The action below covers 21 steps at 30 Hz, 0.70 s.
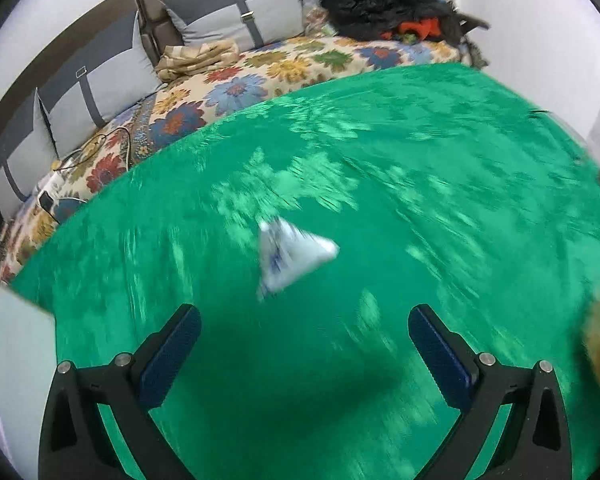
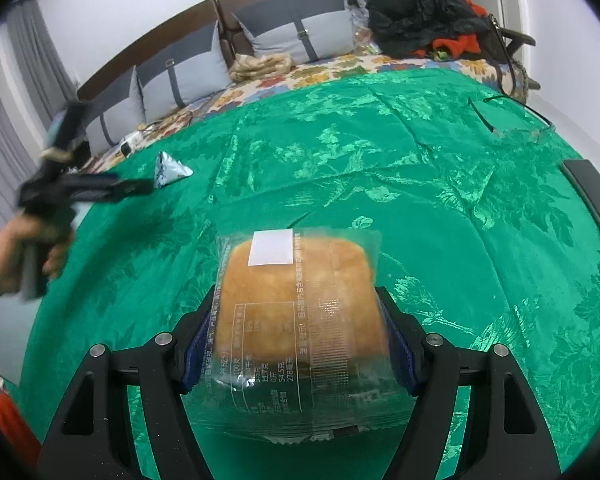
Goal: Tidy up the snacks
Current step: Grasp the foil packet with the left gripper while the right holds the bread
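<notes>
Right gripper (image 2: 300, 336) clamped on a clear-wrapped golden bread loaf (image 2: 300, 304); left gripper (image 1: 304, 344) spread wide with nothing between its fingers.

The bread pack sits pressed between the right gripper's blue pads, above a shiny green floral-woven cloth (image 2: 440, 168) spread over a bed. Ahead of the left gripper, apart from it, a small silver pyramid-shaped snack packet (image 1: 292, 256) lies on the cloth. Beyond the cloth run a flowered bedsheet (image 1: 260, 76), grey strapped cushions (image 1: 240, 16) against a brown headboard, and a heap of black and red clothes (image 1: 384, 0). Only the right wrist view shows the person's hand (image 2: 8, 264) holding the left gripper and the bread's printed label; the left wrist view, blurred, catches only a brown smear at its right edge.
</notes>
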Each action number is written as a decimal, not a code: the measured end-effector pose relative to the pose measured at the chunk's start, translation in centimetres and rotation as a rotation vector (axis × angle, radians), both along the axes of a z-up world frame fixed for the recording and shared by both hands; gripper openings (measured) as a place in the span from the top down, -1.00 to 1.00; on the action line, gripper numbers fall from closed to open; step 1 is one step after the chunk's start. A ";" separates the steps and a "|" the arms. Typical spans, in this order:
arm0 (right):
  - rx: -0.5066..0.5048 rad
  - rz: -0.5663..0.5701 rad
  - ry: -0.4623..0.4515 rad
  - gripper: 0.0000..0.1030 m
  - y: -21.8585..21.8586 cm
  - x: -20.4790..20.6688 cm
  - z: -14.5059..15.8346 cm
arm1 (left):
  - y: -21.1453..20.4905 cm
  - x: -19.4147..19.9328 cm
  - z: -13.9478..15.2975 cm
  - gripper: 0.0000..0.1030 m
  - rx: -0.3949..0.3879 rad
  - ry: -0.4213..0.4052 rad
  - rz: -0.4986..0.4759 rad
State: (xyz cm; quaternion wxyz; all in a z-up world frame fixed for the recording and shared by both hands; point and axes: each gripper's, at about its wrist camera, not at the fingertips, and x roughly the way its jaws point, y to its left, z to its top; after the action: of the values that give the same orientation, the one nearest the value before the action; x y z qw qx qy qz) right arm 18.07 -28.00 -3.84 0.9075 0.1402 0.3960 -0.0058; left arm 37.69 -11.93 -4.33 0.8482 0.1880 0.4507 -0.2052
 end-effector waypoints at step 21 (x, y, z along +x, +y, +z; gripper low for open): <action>-0.070 0.112 0.192 -0.54 1.4 2.1 -1.0 | 2.8 -1.5 -1.8 0.63 -0.214 0.110 0.047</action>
State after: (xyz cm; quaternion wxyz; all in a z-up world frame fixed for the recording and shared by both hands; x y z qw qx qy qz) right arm 20.17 -26.64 -4.81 0.8687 0.0848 0.4876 0.0177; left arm 36.16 -9.12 -6.11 0.8419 0.0742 0.4765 -0.2422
